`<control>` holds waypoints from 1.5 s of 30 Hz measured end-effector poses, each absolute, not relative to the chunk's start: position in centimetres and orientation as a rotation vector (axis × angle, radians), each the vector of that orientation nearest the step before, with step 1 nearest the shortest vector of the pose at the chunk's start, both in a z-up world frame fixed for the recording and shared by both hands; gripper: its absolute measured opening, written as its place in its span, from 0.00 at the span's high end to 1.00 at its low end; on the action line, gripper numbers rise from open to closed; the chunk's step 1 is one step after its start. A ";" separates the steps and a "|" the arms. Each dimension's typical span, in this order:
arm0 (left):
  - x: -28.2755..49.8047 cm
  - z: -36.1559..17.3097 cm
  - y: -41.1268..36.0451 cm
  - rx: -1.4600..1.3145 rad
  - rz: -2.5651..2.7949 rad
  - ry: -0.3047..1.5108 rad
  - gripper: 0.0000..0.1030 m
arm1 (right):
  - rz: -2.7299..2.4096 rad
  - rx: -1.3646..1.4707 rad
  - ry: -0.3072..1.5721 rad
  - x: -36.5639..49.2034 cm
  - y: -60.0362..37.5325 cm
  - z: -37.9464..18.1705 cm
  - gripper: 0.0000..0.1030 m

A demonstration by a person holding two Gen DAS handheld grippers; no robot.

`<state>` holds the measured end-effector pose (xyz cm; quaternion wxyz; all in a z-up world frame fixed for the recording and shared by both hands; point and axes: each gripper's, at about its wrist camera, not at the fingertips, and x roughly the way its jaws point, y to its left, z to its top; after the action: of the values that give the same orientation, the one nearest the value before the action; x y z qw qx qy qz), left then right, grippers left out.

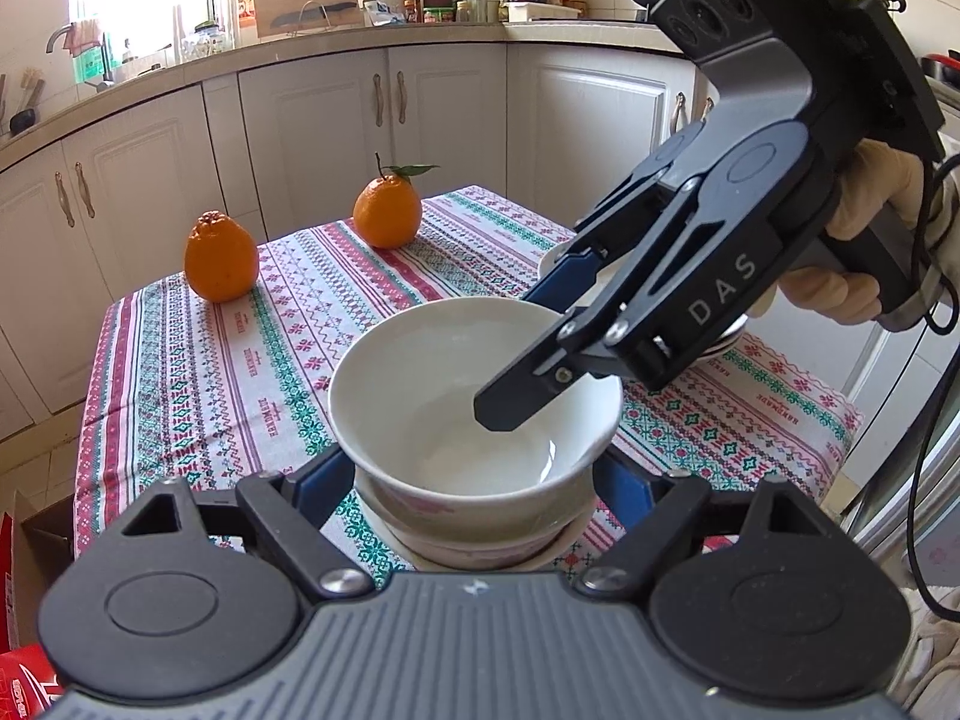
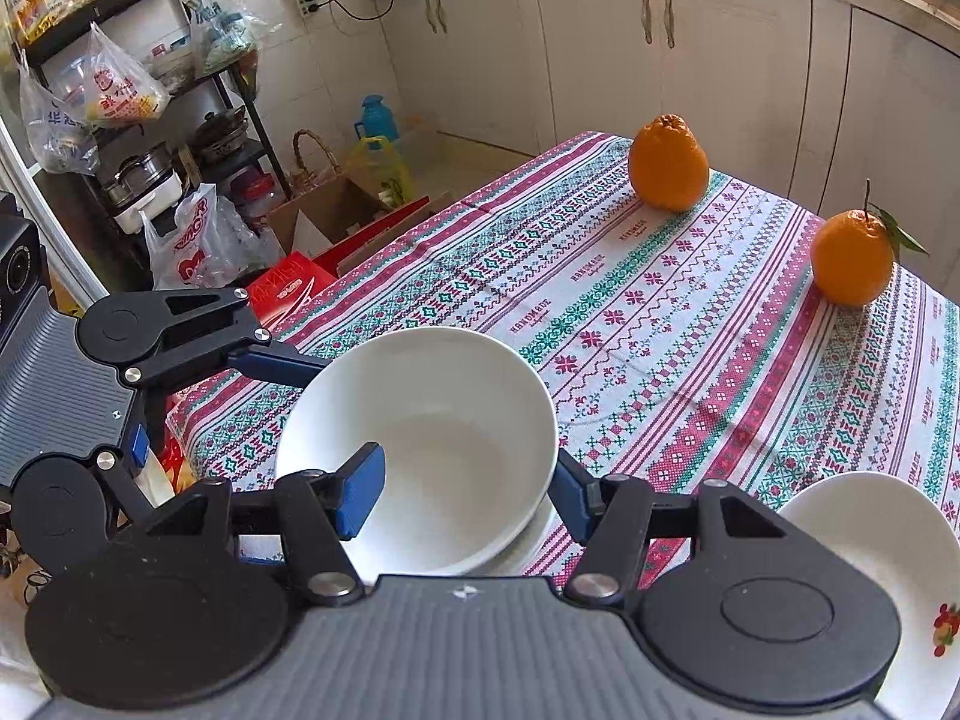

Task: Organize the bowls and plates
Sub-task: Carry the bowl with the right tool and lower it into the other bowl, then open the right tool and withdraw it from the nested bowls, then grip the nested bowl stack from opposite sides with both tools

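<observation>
A white bowl (image 1: 456, 408) (image 2: 432, 438) sits nested in a second, flower-patterned bowl (image 1: 480, 540), and both rest on a plate (image 2: 528, 546). My left gripper (image 1: 477, 474) reaches around this stack from the near side. Its blue fingers (image 1: 324, 480) press on the walls where the two bowls meet. My right gripper (image 1: 528, 348) (image 2: 468, 492) comes in from the right and is shut on the top bowl's wall, one finger inside and one outside. A gloved hand (image 1: 870, 198) holds it.
Two oranges (image 1: 221, 258) (image 1: 387, 210) stand at the far side of the patterned tablecloth (image 1: 210, 396). A white flowered plate (image 2: 870, 570) lies to the right of the stack. Cabinets ring the table. Boxes and bags (image 2: 324, 222) crowd the floor at its left.
</observation>
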<state>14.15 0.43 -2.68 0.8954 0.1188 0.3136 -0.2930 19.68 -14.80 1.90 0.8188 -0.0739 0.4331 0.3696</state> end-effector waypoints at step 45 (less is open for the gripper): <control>13.5 -4.5 3.7 0.277 -0.675 0.660 0.01 | 0.766 -0.428 0.769 12.0 -15.5 0.3 0.00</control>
<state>13.47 3.66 -4.49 0.8813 0.1331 0.3170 -0.3241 11.98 -15.49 0.26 0.8346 -0.2023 0.3632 0.3615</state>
